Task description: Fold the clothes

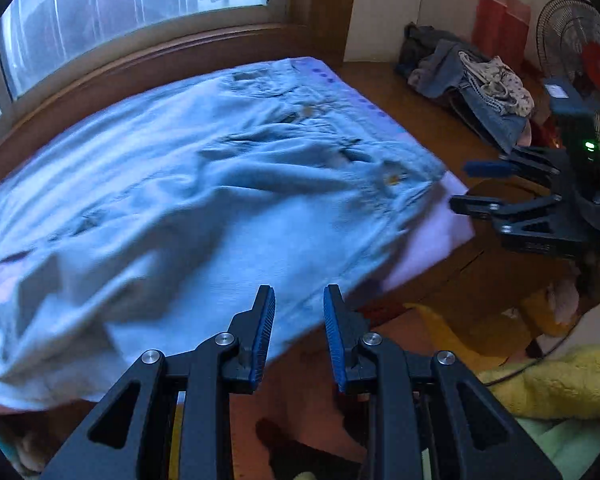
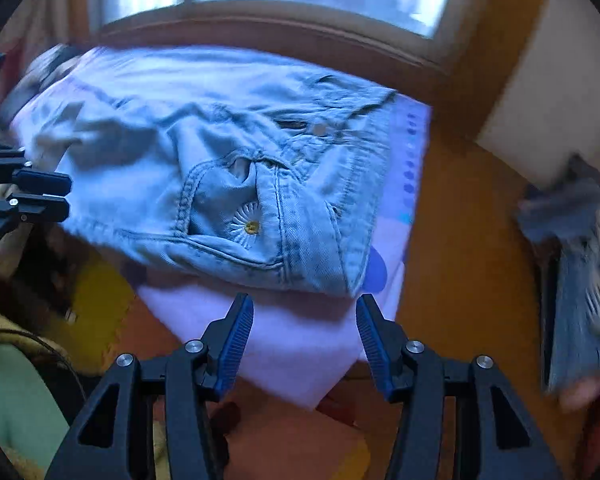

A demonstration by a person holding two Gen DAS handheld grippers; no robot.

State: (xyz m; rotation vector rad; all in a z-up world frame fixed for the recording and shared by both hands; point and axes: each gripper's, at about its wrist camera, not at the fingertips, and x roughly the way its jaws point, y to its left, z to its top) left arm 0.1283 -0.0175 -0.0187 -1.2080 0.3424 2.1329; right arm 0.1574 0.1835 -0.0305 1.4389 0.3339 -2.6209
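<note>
Denim jacket (image 2: 228, 168): light-blue, with an embroidered daisy (image 2: 249, 225) on the pocket; it lies rumpled across the lilac mat (image 2: 300, 340), reaching close to the mat's right edge and hanging past its near-left edge. Spread over the mat, it has a flat bed for creasing.
Fold state: creases and an overlapped front panel show, but whether it is partly folded or just laid out, I cannot tell.
Left gripper (image 1: 299, 320): jaws spread, nothing between them, hovering just off the jacket's near hem, likely placed to take that edge.
Right gripper (image 2: 305, 334): jaws spread wider, empty, above the mat's bare near corner, facing the pocket end.
Clothes pile (image 1: 472, 84): dark denim and patterned pieces heaped on the wooden floor (image 2: 460, 240), well apart to the right, out of the working area.
</note>
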